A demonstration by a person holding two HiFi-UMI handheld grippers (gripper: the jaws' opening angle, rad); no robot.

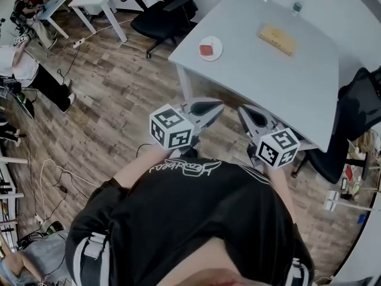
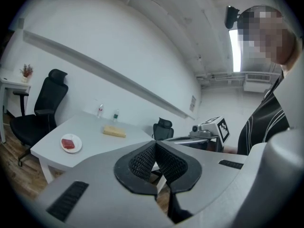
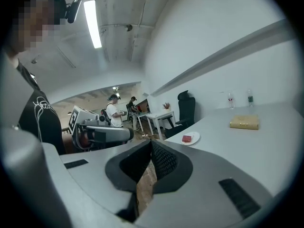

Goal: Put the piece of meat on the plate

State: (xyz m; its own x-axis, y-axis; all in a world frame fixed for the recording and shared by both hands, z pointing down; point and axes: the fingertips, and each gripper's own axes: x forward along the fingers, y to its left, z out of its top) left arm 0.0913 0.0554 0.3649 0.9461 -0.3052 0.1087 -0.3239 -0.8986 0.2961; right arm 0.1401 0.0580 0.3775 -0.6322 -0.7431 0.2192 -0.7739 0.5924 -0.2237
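Observation:
A red piece of meat [image 1: 206, 49] lies on a small white plate [image 1: 215, 55] near the left corner of the grey table [image 1: 268, 76]. I hold both grippers in front of my chest, short of the table's near edge and apart from the plate. My left gripper [image 1: 218, 106] is shut with nothing in it, and so is my right gripper [image 1: 242, 109]. The left gripper view has its closed jaws [image 2: 155, 143] low in the middle, with the plate [image 2: 76, 148] and meat [image 2: 69, 143] far off to the left. Past my right gripper [image 3: 151, 140], the plate [image 3: 194, 136] and meat [image 3: 187, 138] sit just right of the tips.
A wooden block [image 1: 277, 39] and two bottles [image 1: 296, 6] stand further back on the table. Black office chairs [image 1: 164, 11] are at the far left corner and at the right side [image 1: 357, 112]. Other people stand by white desks [image 3: 114, 110] across the wooden floor.

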